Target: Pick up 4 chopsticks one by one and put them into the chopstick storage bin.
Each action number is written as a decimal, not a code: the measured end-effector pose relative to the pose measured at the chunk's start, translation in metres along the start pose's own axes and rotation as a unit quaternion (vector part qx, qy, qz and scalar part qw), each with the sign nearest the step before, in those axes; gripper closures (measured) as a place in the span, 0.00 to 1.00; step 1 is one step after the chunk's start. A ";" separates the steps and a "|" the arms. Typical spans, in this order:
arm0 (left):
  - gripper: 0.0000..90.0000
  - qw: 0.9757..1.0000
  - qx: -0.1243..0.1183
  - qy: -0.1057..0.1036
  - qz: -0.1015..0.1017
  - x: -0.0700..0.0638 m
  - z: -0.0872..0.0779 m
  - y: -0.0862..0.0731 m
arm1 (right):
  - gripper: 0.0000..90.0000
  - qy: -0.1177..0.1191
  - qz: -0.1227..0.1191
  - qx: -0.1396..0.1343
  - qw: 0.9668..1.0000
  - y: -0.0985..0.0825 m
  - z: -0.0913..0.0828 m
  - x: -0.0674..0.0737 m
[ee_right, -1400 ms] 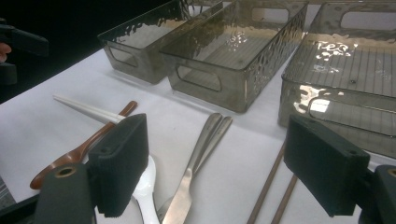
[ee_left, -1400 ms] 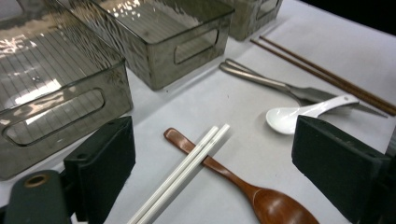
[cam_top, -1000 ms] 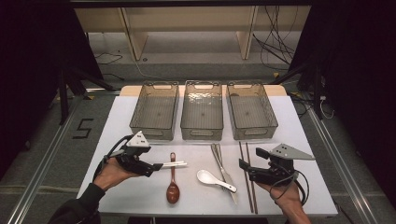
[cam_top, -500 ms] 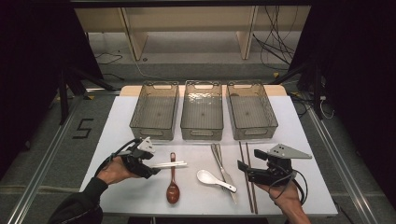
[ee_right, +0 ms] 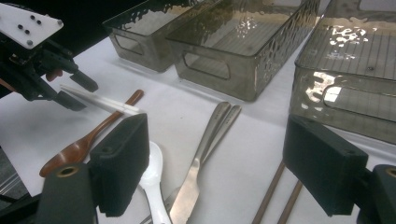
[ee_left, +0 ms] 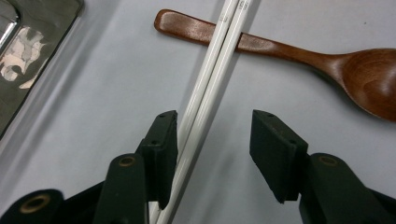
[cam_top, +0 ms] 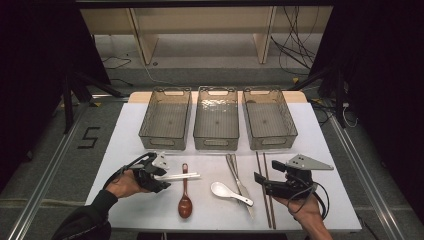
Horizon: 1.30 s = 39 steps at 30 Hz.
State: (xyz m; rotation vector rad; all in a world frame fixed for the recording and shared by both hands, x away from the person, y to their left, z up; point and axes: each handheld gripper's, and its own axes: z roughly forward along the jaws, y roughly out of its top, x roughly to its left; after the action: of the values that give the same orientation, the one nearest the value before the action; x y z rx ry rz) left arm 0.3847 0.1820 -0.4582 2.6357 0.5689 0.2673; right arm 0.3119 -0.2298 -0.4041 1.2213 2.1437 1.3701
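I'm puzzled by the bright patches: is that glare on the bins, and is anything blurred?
Right gripper view: ceiling light glares on the clear bins; the near black jaws look soft. Left gripper view: white chopsticks sharp, wooden spoon shiny. High view: room dark, table evenly lit.

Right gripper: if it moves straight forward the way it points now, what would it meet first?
Probably the white ceramic spoon, lying just ahead of the open right gripper, with the metal knife beside it. Depth is hard to judge; the gripper may pass above both.
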 end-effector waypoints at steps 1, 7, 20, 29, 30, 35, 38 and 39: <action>0.58 1.000 0.001 0.000 0.002 0.000 0.000 0.000 | 0.27 0.001 -0.001 -0.002 1.000 0.000 0.000 0.000; 0.61 1.000 0.006 0.002 0.015 -0.001 0.003 0.001 | 0.27 0.000 -0.001 0.001 1.000 0.000 0.001 0.000; 0.67 0.999 0.024 -0.005 0.029 -0.002 0.007 0.001 | 0.27 0.000 0.000 0.002 1.000 0.000 0.001 0.000; 0.72 0.998 0.052 -0.014 0.043 -0.003 0.009 0.002 | 0.27 0.000 0.001 0.003 1.000 0.000 0.001 0.000; 0.73 0.998 0.051 -0.015 0.042 -0.003 0.010 0.001 | 0.27 0.000 0.001 0.004 1.000 0.000 0.001 0.000; 0.78 0.997 0.059 -0.024 0.046 -0.003 0.010 0.003 | 0.27 -0.002 0.001 0.004 1.000 0.000 0.002 0.000; 0.83 0.996 0.062 -0.029 0.052 -0.004 0.011 0.004 | 0.27 -0.001 0.004 0.004 1.000 0.000 0.001 -0.001; 0.84 0.996 0.062 -0.029 0.053 -0.005 0.011 0.004 | 0.27 -0.001 0.004 0.004 1.000 0.000 0.001 -0.001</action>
State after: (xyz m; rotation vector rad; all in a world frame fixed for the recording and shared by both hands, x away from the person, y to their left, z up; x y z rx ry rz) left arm 0.3850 0.1723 -0.4662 2.7883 0.4389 0.1911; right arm 0.3132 -0.2296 -0.4048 1.2353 2.1472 1.3630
